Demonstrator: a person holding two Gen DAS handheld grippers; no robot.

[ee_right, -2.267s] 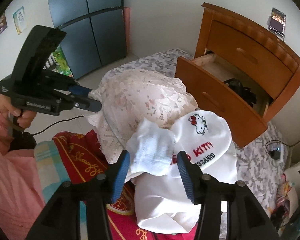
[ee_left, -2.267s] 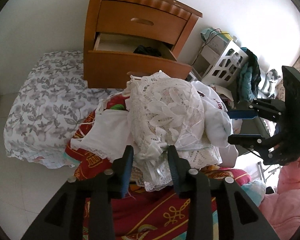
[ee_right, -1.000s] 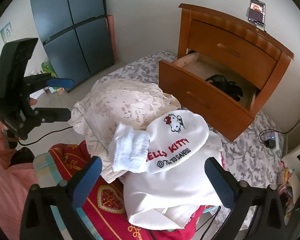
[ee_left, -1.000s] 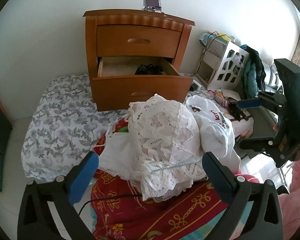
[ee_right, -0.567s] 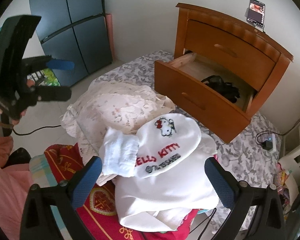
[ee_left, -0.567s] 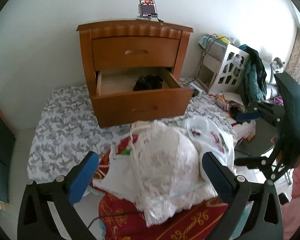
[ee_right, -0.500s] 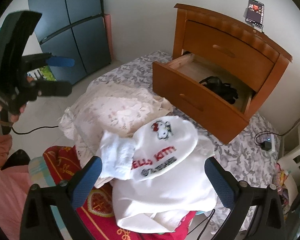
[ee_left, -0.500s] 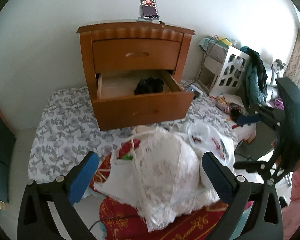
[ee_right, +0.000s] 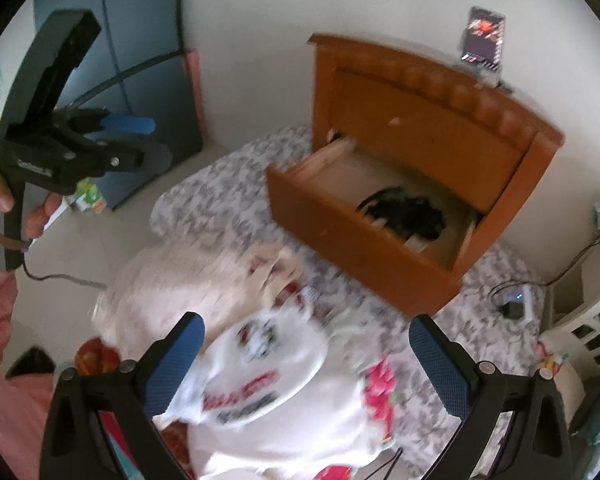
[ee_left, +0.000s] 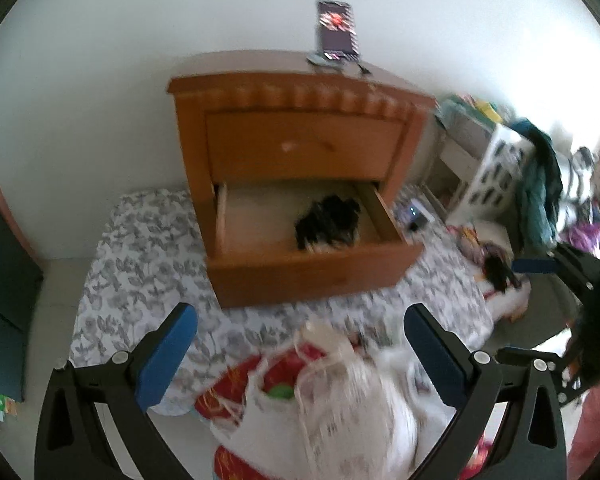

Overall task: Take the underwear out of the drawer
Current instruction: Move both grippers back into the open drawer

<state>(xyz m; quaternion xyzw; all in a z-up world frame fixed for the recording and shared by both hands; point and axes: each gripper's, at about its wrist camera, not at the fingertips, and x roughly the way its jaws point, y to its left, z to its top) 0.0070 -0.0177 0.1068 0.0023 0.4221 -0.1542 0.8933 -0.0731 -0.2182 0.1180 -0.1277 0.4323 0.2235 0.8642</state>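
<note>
A wooden nightstand (ee_left: 300, 148) has its lower drawer (ee_left: 312, 272) pulled open. Black underwear (ee_left: 328, 226) lies crumpled at the drawer's right side, also visible as a dark heap (ee_right: 404, 212) in the right wrist view. My left gripper (ee_left: 300, 320) is open and empty, held above and short of the drawer. My right gripper (ee_right: 306, 328) is open and empty too, hovering over a pile of white clothes (ee_right: 260, 380). Each gripper shows in the other's view: left gripper (ee_right: 140, 142), right gripper (ee_left: 528, 308). The frames are blurred by motion.
A phone (ee_left: 336, 30) stands on top of the nightstand. The nightstand sits on a floral sheet (ee_left: 140, 272). A white lace garment (ee_left: 340, 400) tops the pile on a red blanket. A white basket (ee_left: 496, 172) is at right, a dark wardrobe (ee_right: 140, 40) at left.
Both grippers opened and let go of the white clothes, then rose and moved toward the drawer. The pile has sunk low in both views and more of the drawer's inside shows.
</note>
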